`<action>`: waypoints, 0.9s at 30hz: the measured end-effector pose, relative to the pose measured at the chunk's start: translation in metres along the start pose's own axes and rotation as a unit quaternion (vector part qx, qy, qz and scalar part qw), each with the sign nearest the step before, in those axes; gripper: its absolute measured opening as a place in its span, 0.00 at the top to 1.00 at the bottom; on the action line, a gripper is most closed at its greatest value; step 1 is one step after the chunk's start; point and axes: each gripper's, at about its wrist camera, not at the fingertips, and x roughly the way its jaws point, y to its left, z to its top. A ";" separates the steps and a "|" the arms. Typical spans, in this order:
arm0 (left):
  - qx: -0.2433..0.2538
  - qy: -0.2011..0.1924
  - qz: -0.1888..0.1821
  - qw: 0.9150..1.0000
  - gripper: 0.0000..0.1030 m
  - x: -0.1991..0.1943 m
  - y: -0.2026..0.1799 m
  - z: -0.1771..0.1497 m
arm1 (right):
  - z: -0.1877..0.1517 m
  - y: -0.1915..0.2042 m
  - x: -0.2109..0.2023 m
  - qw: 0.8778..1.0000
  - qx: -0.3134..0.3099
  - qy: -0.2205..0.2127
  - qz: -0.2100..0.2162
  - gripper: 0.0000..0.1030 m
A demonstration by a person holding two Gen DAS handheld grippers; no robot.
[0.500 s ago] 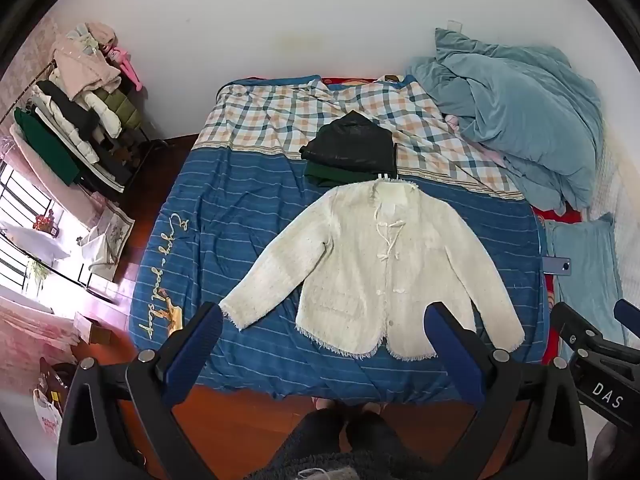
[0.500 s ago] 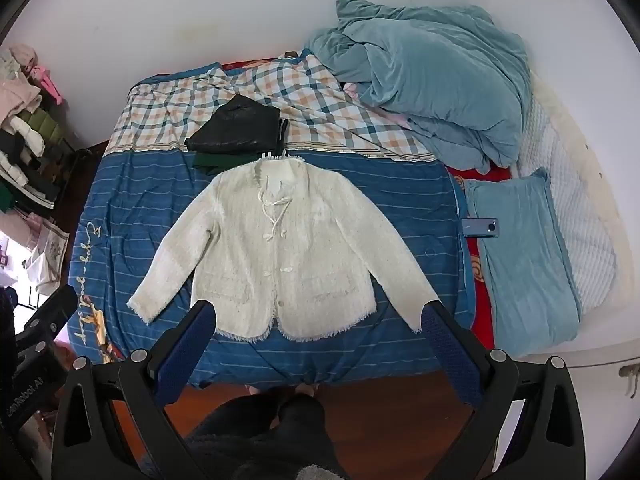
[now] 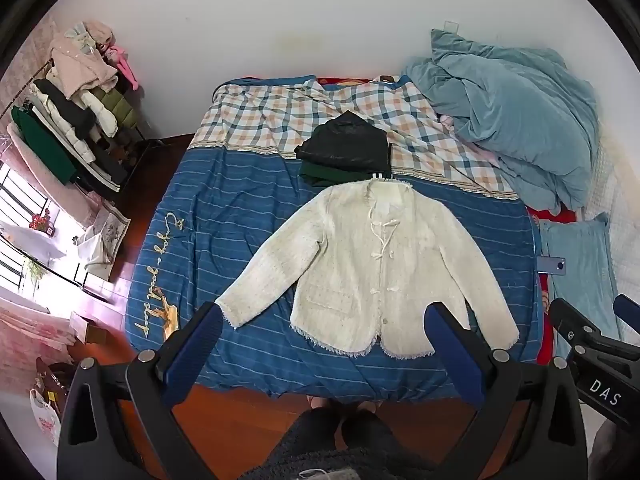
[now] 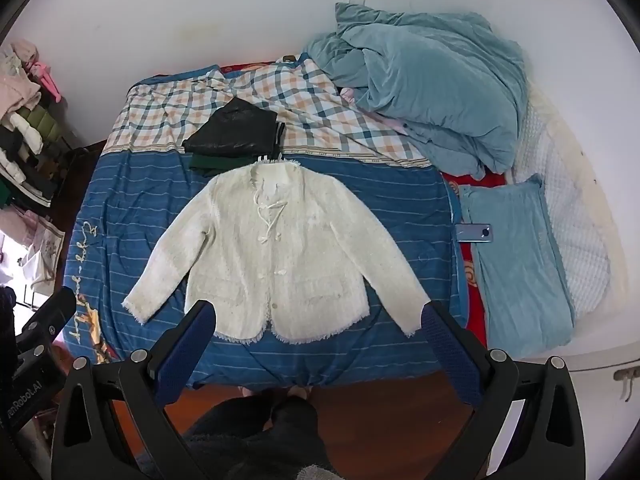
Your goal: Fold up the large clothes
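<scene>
Nothing shifted: both tools spread empty over cream jacket (image 3: 372, 268), "DAS" on right tool (image 3: 596, 364).

A bed (image 3: 224, 216) with a blue striped and checked cover fills a white-walled (image 3: 280, 20) bedroom. A heaped teal duvet (image 3: 520, 120) lies at 2 o'clock, a loaded clothes rack (image 3: 72, 128) at 10 o'clock. Daylight pours through a barred window (image 3: 16, 216) at 9 o'clock onto the reddish wood floor (image 3: 248, 424).
</scene>
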 end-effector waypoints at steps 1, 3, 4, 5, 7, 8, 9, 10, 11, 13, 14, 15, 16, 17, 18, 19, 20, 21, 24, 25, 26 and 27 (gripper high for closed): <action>0.000 -0.002 0.000 1.000 0.00 0.000 -0.001 0.000 | -0.003 -0.001 0.000 1.000 0.000 -0.001 0.000 0.00; 0.000 -0.001 0.000 1.000 0.00 -0.002 0.000 0.001 | -0.002 -0.005 -0.002 1.000 -0.001 -0.002 -0.001 0.00; -0.001 -0.002 0.000 1.000 0.00 -0.002 -0.001 0.001 | 0.002 -0.009 -0.002 1.000 -0.002 -0.002 -0.002 0.00; -0.001 -0.003 -0.001 1.000 0.00 -0.002 -0.002 0.001 | 0.002 -0.010 -0.002 1.000 -0.001 -0.002 -0.002 0.00; -0.002 -0.003 -0.002 1.000 0.00 -0.007 0.000 0.004 | 0.001 -0.008 -0.002 1.000 -0.002 -0.003 -0.004 0.00; -0.002 -0.004 -0.002 1.000 0.00 -0.007 -0.001 0.005 | 0.001 -0.008 -0.003 1.000 -0.002 -0.004 -0.004 0.00; -0.002 -0.004 -0.003 1.000 0.00 -0.007 -0.002 0.005 | 0.002 -0.009 -0.003 1.000 -0.001 -0.003 -0.004 0.00; -0.002 -0.004 -0.003 1.000 0.00 -0.007 -0.003 0.006 | 0.003 -0.010 -0.005 1.000 -0.001 -0.003 -0.003 0.00; -0.002 -0.004 -0.003 1.000 0.00 -0.007 -0.004 0.007 | 0.005 -0.009 -0.006 1.000 -0.003 -0.003 -0.004 0.00; -0.002 -0.005 -0.003 1.000 0.00 -0.009 -0.001 0.005 | 0.006 -0.009 -0.007 1.000 -0.004 -0.004 -0.006 0.00; -0.002 -0.006 -0.003 1.000 0.00 -0.010 -0.001 0.006 | 0.006 -0.009 -0.010 1.000 -0.005 -0.004 -0.006 0.00; -0.002 -0.007 -0.003 1.000 0.00 -0.010 -0.002 0.006 | 0.007 -0.010 -0.010 1.000 -0.006 -0.005 -0.006 0.00; -0.003 -0.008 -0.003 1.000 0.00 -0.010 -0.001 0.006 | 0.008 -0.011 -0.011 1.000 -0.006 -0.005 -0.006 0.00; -0.002 -0.009 -0.002 1.000 0.00 -0.010 -0.001 0.007 | 0.008 -0.010 -0.011 1.000 -0.006 -0.005 -0.006 0.00; -0.002 -0.009 -0.002 1.000 0.00 -0.011 -0.001 0.007 | 0.009 -0.010 -0.013 1.000 -0.007 -0.006 -0.007 0.00; -0.003 -0.010 -0.001 1.000 0.00 -0.011 -0.002 0.007 | 0.010 -0.011 -0.014 1.000 -0.007 -0.007 -0.007 0.00; -0.003 -0.011 -0.001 1.000 0.00 -0.012 -0.002 0.007 | 0.009 -0.010 -0.014 1.000 -0.008 -0.008 -0.008 0.00; -0.003 -0.012 -0.001 1.000 0.00 -0.013 -0.002 0.006 | 0.009 -0.010 -0.014 1.000 -0.007 -0.008 -0.007 0.00; -0.002 -0.013 -0.002 1.000 0.00 -0.014 -0.002 0.005 | 0.009 -0.010 -0.015 1.000 -0.007 -0.009 -0.007 0.00; -0.003 -0.013 -0.003 1.000 0.00 -0.014 -0.002 0.005 | 0.009 -0.009 -0.016 1.000 -0.007 -0.010 -0.007 0.00; -0.002 -0.014 -0.003 1.000 0.00 -0.015 -0.001 0.003 | 0.010 -0.010 -0.017 1.000 -0.007 -0.010 -0.008 0.00; -0.003 -0.014 -0.003 1.000 0.00 -0.016 -0.001 0.004 | 0.009 -0.011 -0.017 1.000 -0.007 -0.010 -0.006 0.00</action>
